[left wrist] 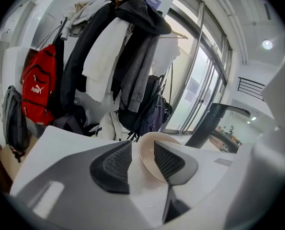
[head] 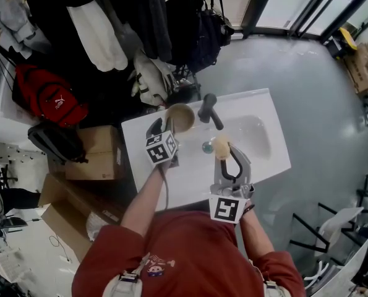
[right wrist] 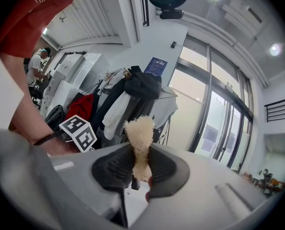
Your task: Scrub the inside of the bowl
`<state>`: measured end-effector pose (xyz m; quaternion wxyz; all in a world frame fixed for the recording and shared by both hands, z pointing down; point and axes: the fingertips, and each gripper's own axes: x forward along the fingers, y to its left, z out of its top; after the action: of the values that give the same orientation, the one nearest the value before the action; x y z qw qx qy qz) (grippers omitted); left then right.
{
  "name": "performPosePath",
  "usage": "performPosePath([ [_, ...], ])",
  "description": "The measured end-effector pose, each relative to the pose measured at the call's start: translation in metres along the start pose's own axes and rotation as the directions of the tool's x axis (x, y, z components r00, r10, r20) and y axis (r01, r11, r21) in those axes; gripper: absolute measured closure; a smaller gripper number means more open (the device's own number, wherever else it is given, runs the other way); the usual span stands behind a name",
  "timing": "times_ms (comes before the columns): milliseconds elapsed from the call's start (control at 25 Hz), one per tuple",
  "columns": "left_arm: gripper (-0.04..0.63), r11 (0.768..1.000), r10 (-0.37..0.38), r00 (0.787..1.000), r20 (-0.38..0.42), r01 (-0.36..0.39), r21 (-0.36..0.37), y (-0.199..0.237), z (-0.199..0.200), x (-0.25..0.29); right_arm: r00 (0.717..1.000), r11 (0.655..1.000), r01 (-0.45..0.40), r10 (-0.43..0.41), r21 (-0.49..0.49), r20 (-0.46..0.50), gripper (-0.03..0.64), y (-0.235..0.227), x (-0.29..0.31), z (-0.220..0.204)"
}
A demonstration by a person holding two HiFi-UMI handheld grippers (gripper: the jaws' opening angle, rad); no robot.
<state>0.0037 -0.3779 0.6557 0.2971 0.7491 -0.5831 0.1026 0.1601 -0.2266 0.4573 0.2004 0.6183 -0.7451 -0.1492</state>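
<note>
The left gripper (left wrist: 142,158) holds its fingers (left wrist: 111,166) spread apart across the near rim of the tan bowl (left wrist: 147,152). One finger is outside the rim with a gap showing, and the other is over the inside. The bowl stands on the white bench (head: 190,178), just ahead of these fingers. The right gripper (right wrist: 140,153) has its fingers closed on a pale scrub sponge (right wrist: 140,126). The sponge sticks out past their tips, near the dark tap (head: 208,109).

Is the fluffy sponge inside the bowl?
No, the pale fluffy sponge in the right gripper hangs apart from the round beige bowl.
</note>
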Motion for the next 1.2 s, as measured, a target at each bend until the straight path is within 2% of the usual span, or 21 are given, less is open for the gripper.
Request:
performPosePath([
  [440, 0.430, 0.992, 0.012, 0.995, 0.098, -0.024, 0.123, 0.002, 0.026, -0.027, 0.999, 0.999, 0.029, -0.030, 0.041, 0.029, 0.540, -0.003, -0.001, 0.014],
  [560, 0.430, 0.983, -0.014, 0.991, 0.133, -0.011, 0.183, -0.005, 0.036, -0.043, 0.999, 0.998, 0.035, -0.037, 0.053, 0.036, 0.540, -0.003, -0.003, 0.019],
  [720, 0.430, 0.960, -0.058, 0.977, 0.206, -0.002, 0.281, -0.016, 0.054, -0.071, 0.996, 0.994, 0.047, -0.054, 0.095, 0.072, 0.540, -0.003, -0.005, 0.029],
  [960, 0.430, 0.926, -0.107, 0.940, 0.323, -0.025, 0.377, -0.029, 0.087, -0.116, 0.989, 0.975, 0.061, -0.088, 0.215, 0.121, 0.540, 0.000, -0.005, 0.046],
  [1080, 0.430, 0.911, -0.146, 0.909, 0.391, -0.031, 0.412, -0.039, 0.110, -0.144, 0.985, 0.970, 0.059, -0.094, 0.237, 0.143, 0.540, 0.003, -0.004, 0.059],
  [1200, 0.430, 0.904, -0.186, 0.866, 0.463, -0.034, 0.427, -0.050, 0.133, -0.174, 0.984, 0.968, 0.049, -0.089, 0.247, 0.152, 0.540, 0.007, -0.003, 0.070],
])
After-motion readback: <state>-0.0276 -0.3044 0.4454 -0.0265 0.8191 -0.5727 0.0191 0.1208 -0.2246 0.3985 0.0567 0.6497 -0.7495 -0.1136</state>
